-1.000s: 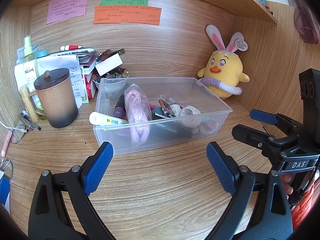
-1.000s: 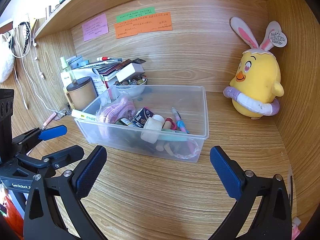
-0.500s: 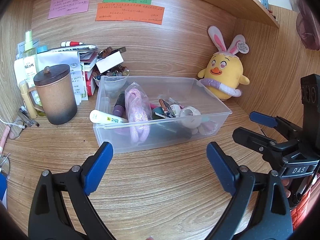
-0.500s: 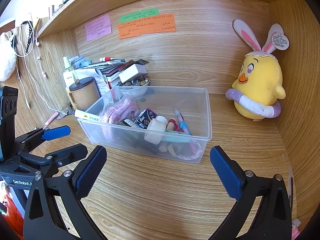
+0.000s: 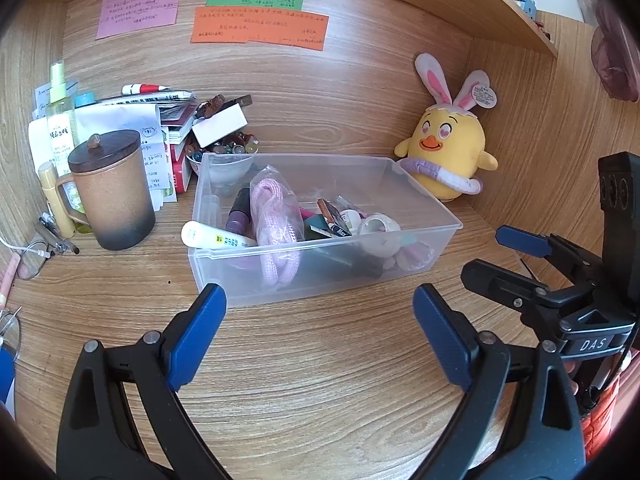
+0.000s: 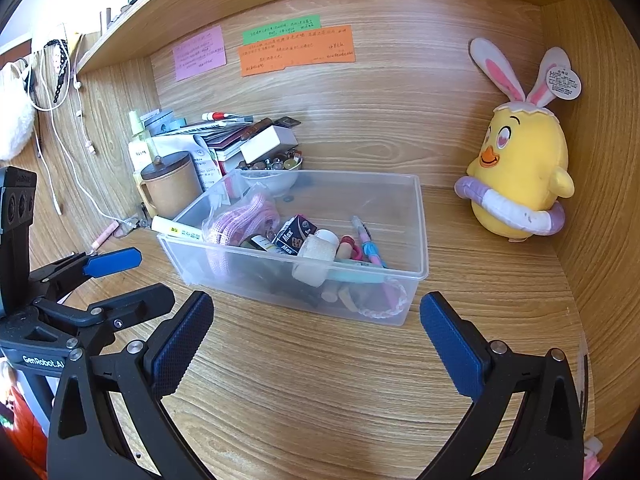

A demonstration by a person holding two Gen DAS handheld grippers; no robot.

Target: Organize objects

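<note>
Both units idle over bare surface (image 5: 320, 380): left hand-held gripper (image 5: 320, 320) had its jaws spread wide with nothing between them, right hand-held gripper (image 6: 316, 328) the same, each hovering just short of the clear plastic bin (image 5: 448, 216). The right one's body read "DAS" in the left view, the left one's read "GenRobot.AI" in the right view. Task things sat mostly in the bin already: bagged pink cord (image 5: 276, 220), white tube (image 5: 212, 237) hanging over the left rim, black "Max" box (image 6: 294, 234), roll of white tape (image 6: 316, 256), pens and small bits at the right end. Step judgement: scene fit either a pause between picks, with more loose stuff to come in, or the end of loading, with both grippers backed off; the pictures didn't settle which. Any further pick would have needed one gripper to reach past or around the bin, since everything loose was behind it or to its left. Beyond: lidded brown mug (image 5: 112, 196), spray bottle (image 5: 60, 124) with unreadable label, stack of papers and books (image 5: 160, 120), bowl of beads (image 5: 224, 152), red-and-white marker on top. Far right corner: yellow chick plush (image 5: 452, 156) with a heart tag, print too small. Back wall: pink, green and orange notes (image 5: 260, 30), handwriting not legible.
</note>
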